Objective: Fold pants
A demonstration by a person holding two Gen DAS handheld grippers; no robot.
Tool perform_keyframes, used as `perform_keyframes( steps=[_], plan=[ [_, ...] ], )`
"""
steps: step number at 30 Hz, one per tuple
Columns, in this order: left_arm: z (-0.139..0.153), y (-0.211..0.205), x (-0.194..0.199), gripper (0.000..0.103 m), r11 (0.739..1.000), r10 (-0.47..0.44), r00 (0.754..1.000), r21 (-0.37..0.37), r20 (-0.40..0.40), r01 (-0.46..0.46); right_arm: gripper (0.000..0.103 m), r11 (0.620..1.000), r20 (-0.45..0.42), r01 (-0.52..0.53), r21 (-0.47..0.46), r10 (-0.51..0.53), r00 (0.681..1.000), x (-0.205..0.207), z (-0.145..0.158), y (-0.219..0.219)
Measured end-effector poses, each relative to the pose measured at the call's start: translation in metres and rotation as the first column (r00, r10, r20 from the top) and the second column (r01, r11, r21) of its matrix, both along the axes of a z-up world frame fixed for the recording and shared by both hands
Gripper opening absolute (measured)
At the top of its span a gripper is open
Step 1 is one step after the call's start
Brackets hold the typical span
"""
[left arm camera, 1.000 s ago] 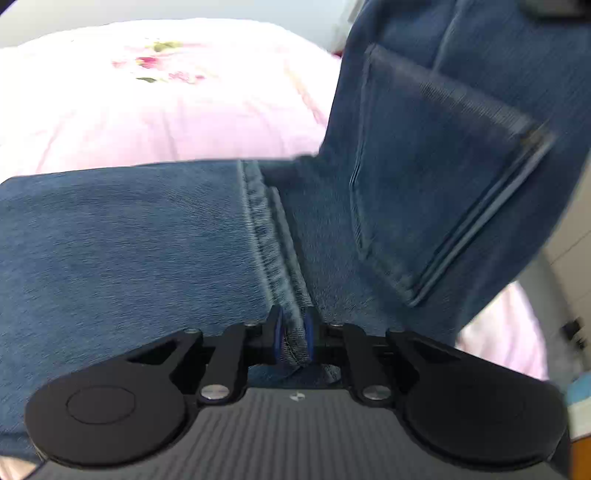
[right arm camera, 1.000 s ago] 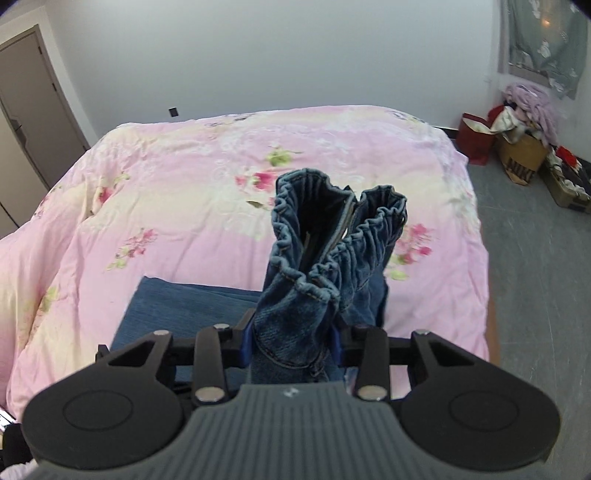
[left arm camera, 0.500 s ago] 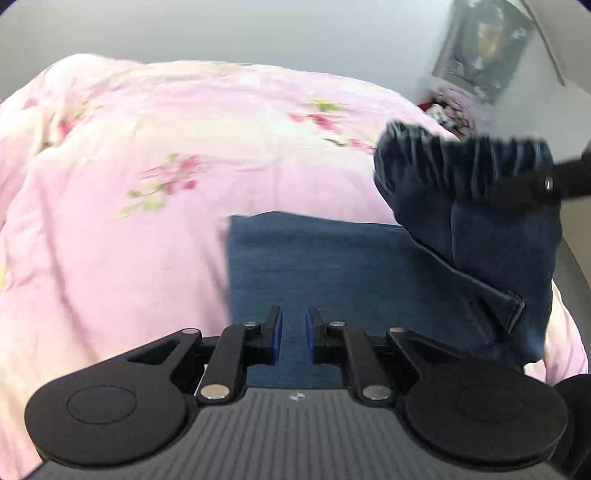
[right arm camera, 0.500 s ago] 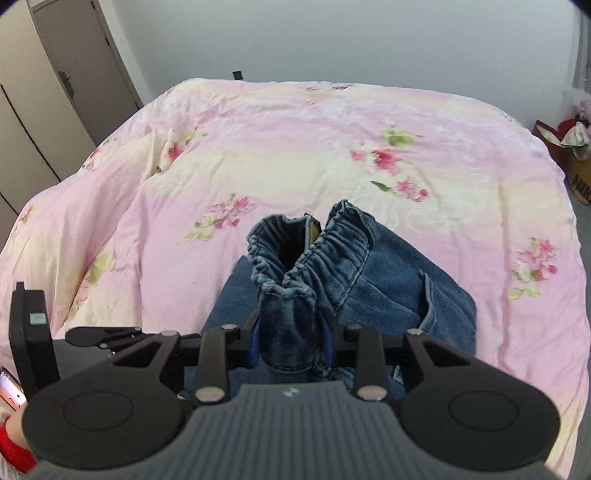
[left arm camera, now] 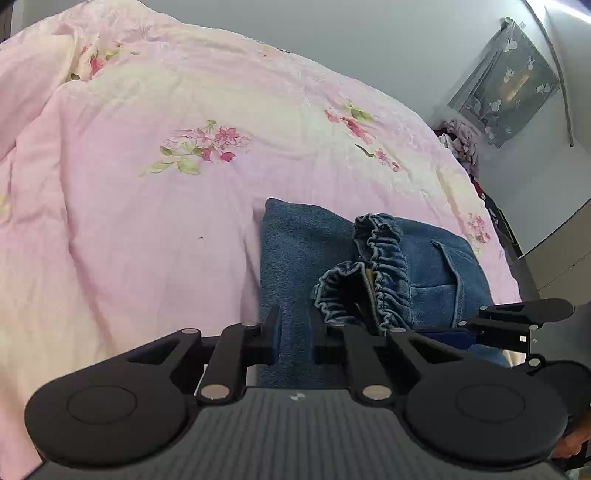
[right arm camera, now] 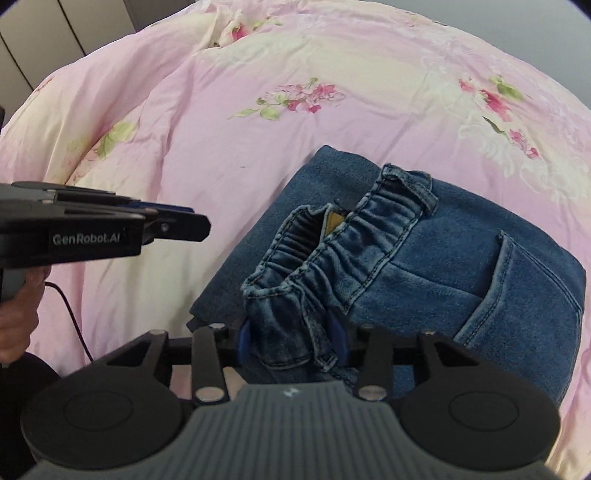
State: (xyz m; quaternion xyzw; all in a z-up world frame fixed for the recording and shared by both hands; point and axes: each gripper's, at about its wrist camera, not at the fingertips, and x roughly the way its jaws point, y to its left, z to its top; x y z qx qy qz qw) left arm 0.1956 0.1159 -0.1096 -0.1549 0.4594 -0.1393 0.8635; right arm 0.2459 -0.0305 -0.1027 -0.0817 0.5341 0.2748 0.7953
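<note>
Blue denim pants (left arm camera: 295, 258) (right arm camera: 480, 277) lie folded in a stack on the pink floral quilt (left arm camera: 147, 221) (right arm camera: 258, 55). The elastic waistband (left arm camera: 384, 266) (right arm camera: 332, 251) is bunched on top of the stack, back pocket facing up. My right gripper (right arm camera: 291, 339) (left arm camera: 476, 325) points down at the stack. Its jaws are opening, and the waistband end sits loosely between the blue pads. My left gripper (left arm camera: 295, 332) (right arm camera: 177, 221) hovers over the stack's left edge, shut with nothing in it.
The quilt spreads wide to the left and beyond the pants. A heap of clothes (left arm camera: 458, 144) lies on the floor past the bed's right side, under a curtain (left arm camera: 506, 81). Wardrobe doors (right arm camera: 74, 18) stand at the far left. A hand (right arm camera: 14, 314) and a red cable (right arm camera: 70, 306) show.
The left gripper let go of the leg seam and drew back empty. The right gripper brought the raised waistband down onto the folded legs, and its jaws have widened.
</note>
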Motion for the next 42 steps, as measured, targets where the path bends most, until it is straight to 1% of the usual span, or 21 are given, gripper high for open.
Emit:
perform_keyframes(
  steps=[3, 4, 6, 9, 10, 11, 12, 14, 17, 19, 21, 23, 26, 29, 31, 33, 35, 37, 39, 41, 42],
  plan=[
    [0.003, -0.007, 0.008, 0.014, 1.000, -0.018, 1.000, -0.022, 0.006, 0.019, 0.057, 0.999, -0.051, -0.026, 0.046, 0.028, 0.998, -0.001, 0.015, -0.009],
    [0.004, -0.010, 0.010, 0.014, 0.999, -0.031, 1.000, -0.034, 0.005, 0.031, 0.063, 0.998, -0.062, -0.031, 0.061, 0.035, 0.997, -0.002, 0.021, -0.012],
    [0.005, -0.017, 0.013, 0.014, 0.996, -0.053, 0.999, -0.076, -0.009, 0.052, 0.065, 0.996, -0.045, -0.039, 0.076, 0.043, 0.998, -0.004, 0.036, -0.023],
    [0.004, -0.030, 0.021, 0.015, 0.988, -0.077, 0.996, -0.139, -0.033, 0.072, 0.065, 1.000, 0.017, -0.025, 0.018, 0.025, 1.000, -0.001, 0.051, -0.041],
    [0.003, -0.035, 0.024, 0.021, 0.987, -0.080, 0.996, -0.144, -0.042, 0.073, 0.065, 1.000, 0.038, -0.019, -0.013, 0.019, 0.999, 0.001, 0.052, -0.048],
    [0.001, -0.041, 0.028, 0.026, 0.988, -0.077, 0.995, -0.142, -0.056, 0.068, 0.065, 0.999, 0.055, -0.002, -0.049, 0.005, 0.998, 0.005, 0.051, -0.057],
    [-0.003, -0.046, 0.033, 0.036, 0.988, -0.075, 0.995, -0.138, -0.070, 0.064, 0.065, 0.997, 0.065, 0.019, -0.077, -0.014, 0.998, 0.008, 0.049, -0.066],
    [-0.011, -0.055, 0.043, 0.038, 0.987, -0.068, 0.993, -0.149, -0.094, 0.054, 0.065, 0.993, 0.060, 0.067, -0.095, -0.062, 0.996, 0.016, 0.044, -0.088],
    [-0.028, -0.060, 0.058, 0.041, 0.983, -0.020, 0.988, -0.185, -0.151, -0.008, 0.065, 0.989, 0.022, 0.121, -0.084, -0.120, 0.993, 0.023, 0.033, -0.121],
    [-0.037, -0.059, 0.066, 0.045, 0.965, -0.002, 0.985, -0.260, -0.174, -0.044, 0.065, 0.986, 0.001, 0.141, -0.092, -0.141, 0.990, 0.023, 0.023, -0.137],
    [-0.042, -0.061, 0.074, 0.047, 0.952, 0.027, 0.978, -0.294, -0.206, -0.088, 0.065, 0.986, -0.033, 0.137, -0.090, -0.141, 0.990, 0.022, 0.010, -0.147],
    [-0.044, -0.066, 0.083, 0.051, 0.950, 0.039, 0.972, -0.294, -0.230, -0.107, 0.065, 0.990, -0.078, 0.125, -0.068, -0.130, 0.988, 0.017, -0.005, -0.153],
    [-0.044, -0.070, 0.094, 0.051, 0.953, 0.042, 0.963, -0.279, -0.264, -0.118, 0.066, 0.994, -0.069, 0.103, -0.031, -0.105, 0.992, 0.007, -0.018, -0.157],
    [-0.043, -0.067, 0.105, 0.051, 0.944, 0.045, 0.949, -0.297, -0.312, -0.143, 0.063, 0.994, -0.158, 0.106, 0.030, -0.100, 0.982, 0.000, -0.032, -0.162],
    [-0.044, -0.067, 0.108, 0.051, 0.942, 0.040, 0.942, -0.303, -0.334, -0.148, 0.063, 0.997, -0.161, 0.067, 0.035, -0.061, 0.985, -0.007, -0.039, -0.163],
    [-0.047, -0.072, 0.109, 0.051, 0.951, 0.047, 0.942, -0.274, -0.333, -0.144, 0.063, 0.997, -0.173, 0.073, 0.033, -0.066, 0.983, -0.007, -0.043, -0.165],
    [-0.050, -0.077, 0.109, 0.051, 0.955, 0.061, 0.938, -0.252, -0.342, -0.155, 0.063, 0.999, -0.170, 0.045, 0.021, -0.040, 0.985, -0.008, -0.047, -0.160],
    [-0.055, -0.082, 0.109, 0.049, 0.959, 0.077, 0.937, -0.233, -0.340, -0.164, 0.063, 1.000, -0.170, 0.016, 0.003, -0.015, 0.985, -0.009, -0.050, -0.156],
    [-0.057, -0.089, 0.106, 0.043, 0.967, 0.095, 0.942, -0.194, -0.320, -0.163, 0.063, 1.000, -0.175, 0.021, 0.006, -0.019, 0.984, -0.006, -0.051, -0.156],
    [-0.045, -0.098, 0.098, 0.039, 0.981, 0.102, 0.960, -0.131, -0.260, -0.140, 0.063, 0.999, -0.177, 0.042, 0.024, -0.037, 0.984, -0.004, -0.049, -0.160],
    [-0.035, -0.103, 0.091, 0.035, 0.988, 0.091, 0.973, -0.105, -0.211, -0.115, 0.063, 0.998, -0.177, 0.054, 0.037, -0.046, 0.983, -0.004, -0.047, -0.162]
  ],
)
